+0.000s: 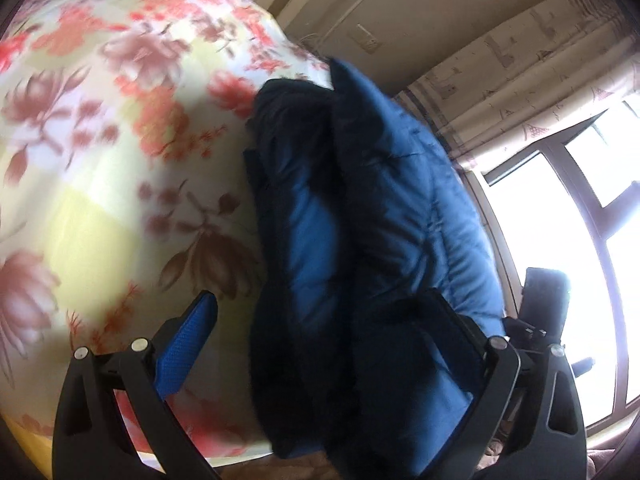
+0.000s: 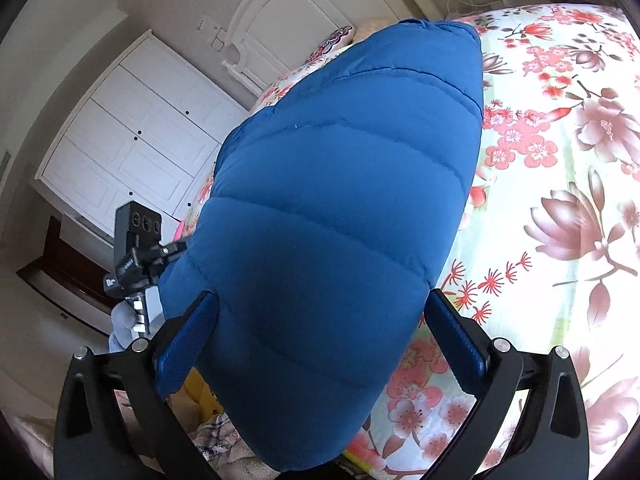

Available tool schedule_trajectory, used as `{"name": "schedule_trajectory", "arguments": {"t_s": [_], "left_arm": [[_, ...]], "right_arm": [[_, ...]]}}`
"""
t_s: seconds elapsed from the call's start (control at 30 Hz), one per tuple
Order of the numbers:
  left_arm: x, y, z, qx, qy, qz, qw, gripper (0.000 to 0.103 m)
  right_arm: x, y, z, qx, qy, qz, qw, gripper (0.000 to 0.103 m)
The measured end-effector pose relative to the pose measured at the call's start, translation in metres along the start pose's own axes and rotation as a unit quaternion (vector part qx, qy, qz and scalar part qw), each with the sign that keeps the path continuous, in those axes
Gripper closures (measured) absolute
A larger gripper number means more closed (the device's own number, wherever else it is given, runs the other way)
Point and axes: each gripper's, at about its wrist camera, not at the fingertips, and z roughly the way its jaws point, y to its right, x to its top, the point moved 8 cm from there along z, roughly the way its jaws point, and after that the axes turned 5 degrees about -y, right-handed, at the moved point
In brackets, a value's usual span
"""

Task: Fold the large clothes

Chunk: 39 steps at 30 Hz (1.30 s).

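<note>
Right tongs (image 2: 320,340): wide, blue jacket (image 2: 340,200) between, unpinched | left tongs (image 1: 332,344): wide, jacket between | floral bedspread (image 2: 560,200) beneath

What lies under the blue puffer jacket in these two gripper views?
The blue puffer jacket lies on a bed covered by a floral sheet, which shows all around it. What the sheet looks like directly beneath the jacket is hidden.

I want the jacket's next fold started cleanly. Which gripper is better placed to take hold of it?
Probably the right. The right gripper stands open, squarely astride the blue puffer jacket, both pads flanking smooth quilted fabric. The left gripper is also open, but the bunched jacket sits against one finger only, away from the other.
</note>
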Motion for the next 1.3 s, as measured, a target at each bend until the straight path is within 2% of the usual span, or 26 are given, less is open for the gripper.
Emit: {"name": "schedule_trajectory", "arguments": {"t_s": [0.07,0.13,0.17,0.2,0.27,0.3,0.43,0.47,0.5,0.53,0.6,0.63,0.7,0.8,0.93,1.0,1.13,1.23,1.27,1.3], "left_arm": [[0.004,0.009,0.007,-0.002,-0.013,0.009,0.9999,0.002],[0.003,0.011,0.022,0.045,-0.035,0.031,0.9979,0.002],[0.003,0.010,0.026,0.048,-0.043,0.032,0.9974,0.002],[0.002,0.008,0.030,0.040,-0.049,0.029,0.9976,0.002],[0.002,0.001,0.037,-0.003,-0.057,0.020,0.9982,0.002],[0.002,0.001,0.036,-0.012,-0.048,0.026,0.9984,0.002],[-0.004,0.007,0.036,0.000,-0.034,0.031,0.9990,0.002],[-0.005,0.010,0.037,-0.011,-0.032,0.029,0.9990,0.007],[-0.008,0.015,0.034,-0.021,-0.027,0.027,0.9990,0.018],[-0.010,0.022,0.030,-0.018,-0.012,0.034,0.9992,0.023],[-0.010,0.039,0.023,0.028,0.012,0.067,0.9973,0.040],[-0.009,0.050,0.021,0.065,0.025,0.089,0.9935,0.044],[-0.006,0.066,0.019,0.099,0.043,0.110,0.9880,0.053],[0.003,0.088,0.026,0.090,0.059,0.120,0.9870,0.059],[0.038,0.136,0.044,0.075,0.085,0.148,0.9825,0.061],[0.058,0.161,0.057,0.069,0.093,0.163,0.9798,0.061],[0.088,0.202,0.101,0.061,0.094,0.182,0.9770,0.061],[0.100,0.204,0.155,0.076,0.073,0.186,0.9768,0.061],[0.102,0.200,0.181,0.096,0.055,0.187,0.9762,0.060],[0.101,0.196,0.194,0.108,0.051,0.188,0.9749,0.055]], "right_arm": [[0.000,0.000,-0.001,0.000,0.001,-0.001,1.000,0.004],[-0.001,0.001,-0.002,0.001,0.001,-0.001,1.000,0.004],[0.001,0.003,-0.004,0.001,0.001,-0.001,1.000,0.004],[-0.004,0.006,-0.003,-0.001,0.000,-0.002,1.000,0.004],[-0.006,0.007,-0.004,-0.001,-0.002,-0.002,1.000,0.004],[-0.007,0.006,-0.003,0.001,-0.004,0.000,1.000,0.004],[-0.009,0.007,0.009,0.020,-0.015,0.014,1.000,0.004],[-0.010,0.003,0.009,0.020,-0.012,0.012,1.000,0.004],[-0.010,0.000,0.009,0.019,-0.007,0.006,1.000,0.009],[-0.010,-0.003,0.006,0.011,0.003,-0.007,1.000,0.013],[-0.009,-0.008,0.001,-0.008,0.025,-0.031,0.999,0.027],[-0.009,-0.012,-0.002,-0.020,0.037,-0.048,0.998,0.029],[-0.006,-0.019,-0.010,-0.046,0.063,-0.079,0.994,0.038],[0.008,-0.022,-0.035,-0.076,0.124,-0.103,0.984,0.041],[0.036,-0.013,-0.074,-0.114,0.175,-0.121,0.971,0.042],[0.053,-0.003,-0.100,-0.134,0.204,-0.123,0.962,0.042],[0.081,0.026,-0.135,-0.164,0.229,-0.111,0.953,0.042],[0.094,0.069,-0.137,-0.190,0.217,-0.093,0.953,0.043],[0.095,0.092,-0.133,-0.192,0.204,-0.072,0.957,0.043],[0.095,0.117,-0.124,-0.201,0.182,-0.049,0.961,0.043]]}}
